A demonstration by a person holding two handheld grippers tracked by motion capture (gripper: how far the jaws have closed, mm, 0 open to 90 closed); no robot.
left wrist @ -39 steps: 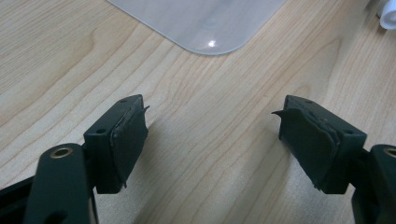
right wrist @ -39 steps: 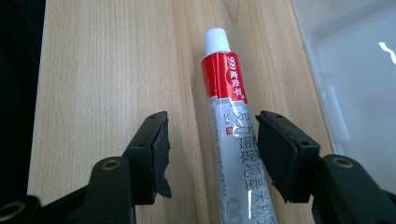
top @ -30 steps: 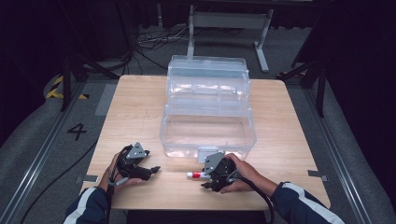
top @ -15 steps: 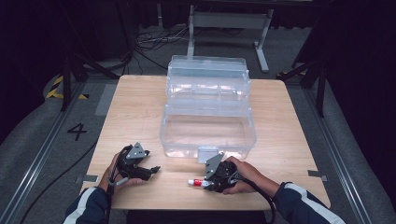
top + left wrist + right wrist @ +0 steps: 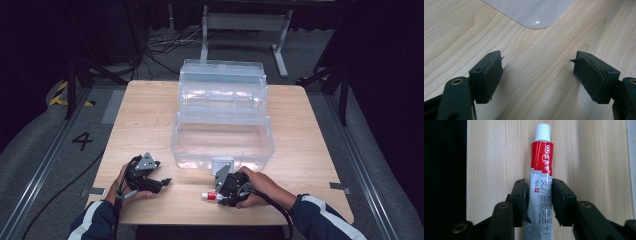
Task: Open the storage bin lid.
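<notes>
Two grippers | right gripper (image 5: 539, 192) jaws pinching tube (image 5: 541, 180) near table (image 5: 150, 110) front edge | left gripper (image 5: 536, 72) jaws spread over bare wood

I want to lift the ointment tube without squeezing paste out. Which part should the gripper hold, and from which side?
Probably the flat silver body of the tube, from the tail end along its length, as the right gripper does. The two broad sides give the jaws flat faces; the round white cap would slip.

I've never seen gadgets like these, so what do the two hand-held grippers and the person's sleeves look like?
Each black two-jaw gripper, left and right, carries a grey three-cornered plate on top. The jaws end in blocky black pads with brass-coloured pivot rivets. A black cable trails from the right one. The sleeves are dark blue with white stripes.
</notes>
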